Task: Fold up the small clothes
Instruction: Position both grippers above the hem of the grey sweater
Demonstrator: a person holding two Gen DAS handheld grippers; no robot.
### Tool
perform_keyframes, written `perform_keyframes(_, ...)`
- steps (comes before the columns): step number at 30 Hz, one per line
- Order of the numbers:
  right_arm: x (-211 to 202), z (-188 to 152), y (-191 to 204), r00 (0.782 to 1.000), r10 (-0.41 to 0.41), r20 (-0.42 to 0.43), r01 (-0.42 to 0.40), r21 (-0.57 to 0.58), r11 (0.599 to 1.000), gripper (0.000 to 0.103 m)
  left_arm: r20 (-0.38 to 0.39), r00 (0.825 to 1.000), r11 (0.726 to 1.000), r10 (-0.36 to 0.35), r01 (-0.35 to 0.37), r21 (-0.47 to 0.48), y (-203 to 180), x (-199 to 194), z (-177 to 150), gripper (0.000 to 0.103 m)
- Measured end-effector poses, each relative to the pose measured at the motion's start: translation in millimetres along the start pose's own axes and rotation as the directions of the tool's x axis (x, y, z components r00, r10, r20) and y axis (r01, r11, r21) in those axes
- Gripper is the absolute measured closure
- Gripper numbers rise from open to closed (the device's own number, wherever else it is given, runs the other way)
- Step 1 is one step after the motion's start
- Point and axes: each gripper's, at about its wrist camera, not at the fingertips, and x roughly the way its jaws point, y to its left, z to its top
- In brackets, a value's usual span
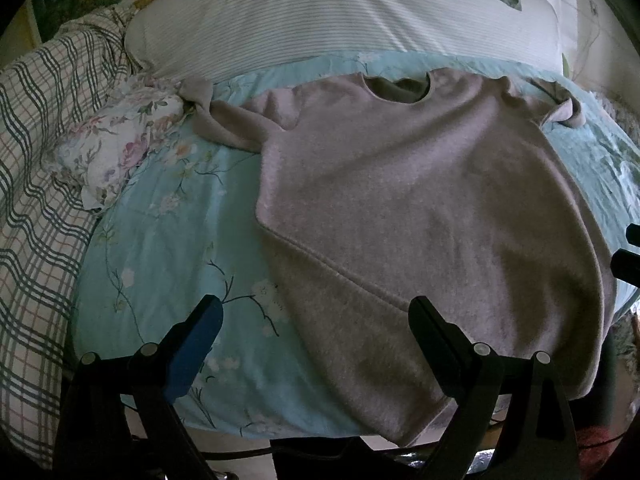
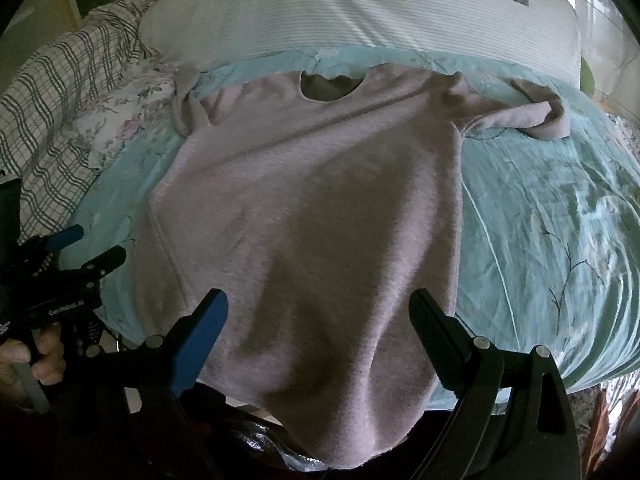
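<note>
Both tongs stood wide open and empty — the left gripper [image 1: 316, 320] at lower centre of its view, the right gripper [image 2: 320, 314] likewise. Beyond them a pinkish-grey sweater [image 2: 304, 208] lay spread mid-frame on the teal floral quilt [image 2: 540, 208], neckline toward the striped pillow [image 2: 360, 12] at top.

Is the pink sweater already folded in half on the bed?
No, the pink sweater lies spread flat on the blue floral bedcover, both sleeves out to its sides.
</note>
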Motion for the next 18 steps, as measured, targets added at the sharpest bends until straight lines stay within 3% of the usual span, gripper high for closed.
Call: perform_keyframes(18, 4.2, 7.4, -3.0, 1.0, 0.026, 0.005, -0.026, 0.007, 1.0, 0.011, 0.058, 0.998, 1.0, -0.017, 0.018, -0.01, -3.0, 5.8, 5.3, 0.008)
